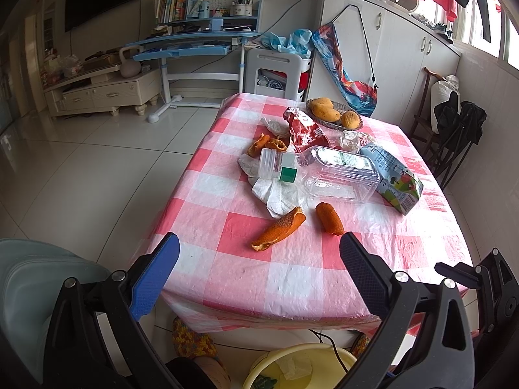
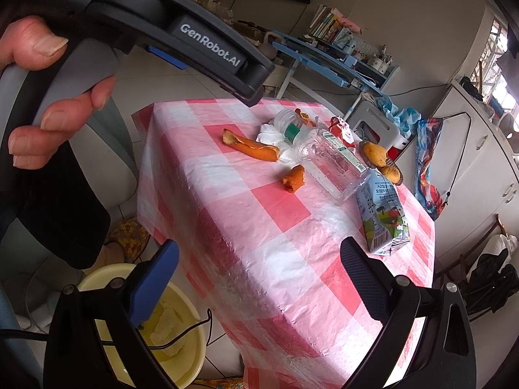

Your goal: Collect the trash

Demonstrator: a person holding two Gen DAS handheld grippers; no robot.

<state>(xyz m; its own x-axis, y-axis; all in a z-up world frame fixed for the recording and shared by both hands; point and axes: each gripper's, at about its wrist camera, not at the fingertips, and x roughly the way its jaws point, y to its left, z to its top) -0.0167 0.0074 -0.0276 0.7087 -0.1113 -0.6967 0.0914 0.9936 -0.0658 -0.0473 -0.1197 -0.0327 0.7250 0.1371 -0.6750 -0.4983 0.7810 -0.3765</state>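
Trash lies on a table with a pink checked cloth (image 1: 292, 278): two orange peels (image 1: 279, 228) (image 1: 329, 218) nearest me, a clear plastic bottle (image 1: 337, 175) on its side, a small jar (image 1: 277, 164) on white tissue (image 1: 275, 194), a milk carton (image 1: 392, 175), a red wrapper (image 1: 305, 129) and more peel (image 1: 267, 144). My left gripper (image 1: 259, 253) is open and empty above the near table edge. My right gripper (image 2: 259, 256) is open and empty over the table's near corner, with the carton (image 2: 384, 217) and peels (image 2: 251, 146) (image 2: 293, 178) ahead. A yellow bin (image 2: 181, 317) holding tissue stands on the floor below.
A dish of mangoes (image 1: 334, 113) sits at the table's far end. A pale chair (image 1: 35, 278) stands at the left. White cabinets (image 1: 405, 42), a stool (image 1: 275, 71) and a dark folding chair (image 1: 454, 129) stand beyond. The yellow bin (image 1: 298, 369) shows under the table edge.
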